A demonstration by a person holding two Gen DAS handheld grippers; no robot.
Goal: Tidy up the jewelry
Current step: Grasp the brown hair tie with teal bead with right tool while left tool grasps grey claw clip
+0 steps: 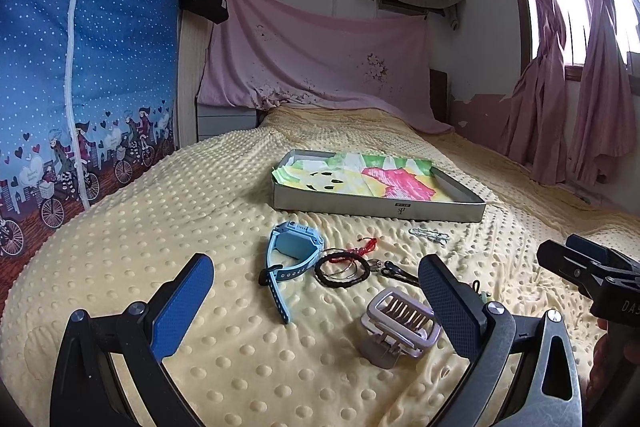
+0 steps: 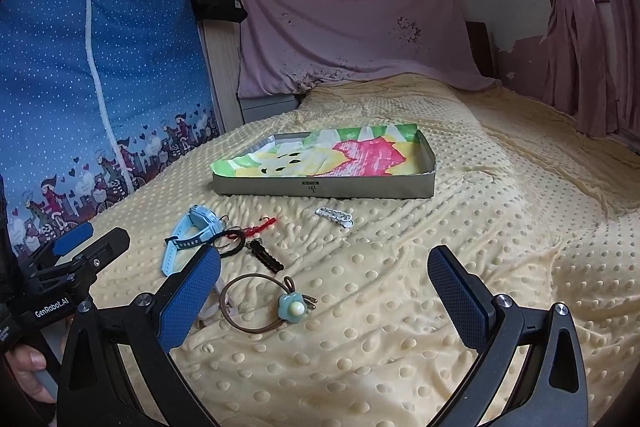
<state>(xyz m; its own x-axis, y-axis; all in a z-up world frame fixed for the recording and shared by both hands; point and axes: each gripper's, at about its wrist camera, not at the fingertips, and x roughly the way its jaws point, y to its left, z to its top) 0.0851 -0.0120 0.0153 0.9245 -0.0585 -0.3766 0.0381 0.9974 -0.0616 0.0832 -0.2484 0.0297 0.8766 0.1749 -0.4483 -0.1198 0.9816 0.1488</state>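
Observation:
Jewelry lies loose on a yellow dotted blanket. In the left wrist view my left gripper (image 1: 316, 307) stands open, low over the blanket. A lilac hair claw (image 1: 400, 323) sits between its fingers, nearer the right one. Beyond lie a blue watch (image 1: 292, 255), thin bangles with a black hair tie (image 1: 344, 269), a red cord bracelet (image 1: 366, 247), a black clip (image 1: 398, 273) and a silver clip (image 1: 430, 235). My right gripper (image 2: 326, 299) is open too, with a brown hair tie bearing a pale flower (image 2: 294, 309) just inside its left finger. Both grippers hold nothing.
A shallow grey box (image 1: 376, 205), lined with a bright painted paper, rests farther up the bed; the right wrist view shows the box (image 2: 324, 187) as well. A blue dotted wardrobe (image 1: 80, 67) stands at the left, pink curtains (image 1: 580, 87) at the right. A hand holds the left gripper's handle (image 2: 28, 367).

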